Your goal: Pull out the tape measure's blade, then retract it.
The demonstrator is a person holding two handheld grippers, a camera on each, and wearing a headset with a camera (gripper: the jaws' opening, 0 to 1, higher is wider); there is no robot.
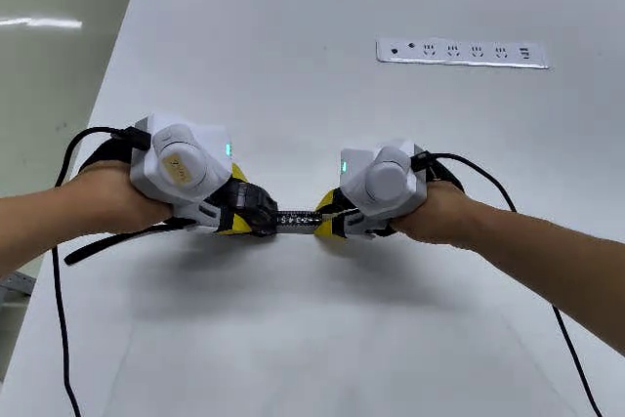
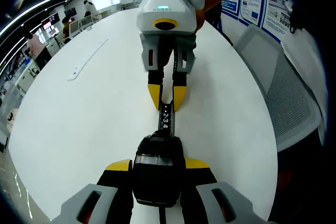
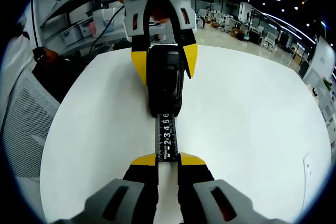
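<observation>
The black tape measure case (image 1: pixel 256 212) (image 2: pixel 158 169) (image 3: pixel 165 80) sits low over the white table, clamped between the yellow-tipped jaws of my left gripper (image 1: pixel 239 212) (image 2: pixel 157 165) (image 3: pixel 165 61). A short length of dark blade (image 1: pixel 297 220) (image 2: pixel 165 118) (image 3: pixel 167 136) with white numbers runs out of the case to my right gripper (image 1: pixel 330 216) (image 3: pixel 168 158) (image 2: pixel 166 94), which is shut on the blade's end. The two grippers face each other a small gap apart.
A white power strip (image 1: pixel 461 52) (image 2: pixel 86 59) lies flat at the far side of the table. Black cables (image 1: pixel 61 319) trail from both grippers over the near table edge. A mesh chair (image 2: pixel 294 98) stands beside the table.
</observation>
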